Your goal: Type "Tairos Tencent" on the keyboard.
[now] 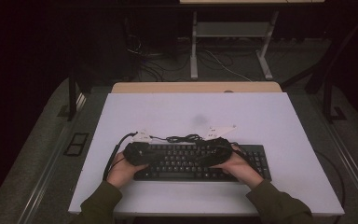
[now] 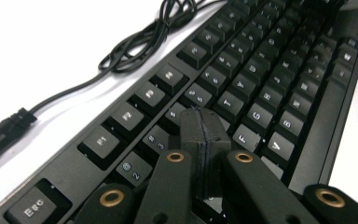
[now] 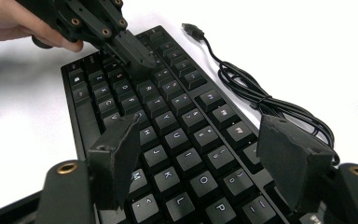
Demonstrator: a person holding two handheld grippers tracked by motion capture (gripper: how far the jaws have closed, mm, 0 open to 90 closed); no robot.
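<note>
While both hands hover over the black rectangular plastic keyboard [image 1: 200,161] at the white table's [image 1: 270,116] near edge, the left gripper [image 2: 204,127] is clenched on nothing, and the right gripper [image 3: 200,154] gapes wide above the keys.

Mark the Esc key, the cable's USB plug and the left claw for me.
Esc key [image 2: 30,210]: left gripper view, keycap top.
USB plug [image 3: 192,30]: right gripper view, plug body.
Left claw [image 2: 204,122]: left gripper view, closed tips.
</note>
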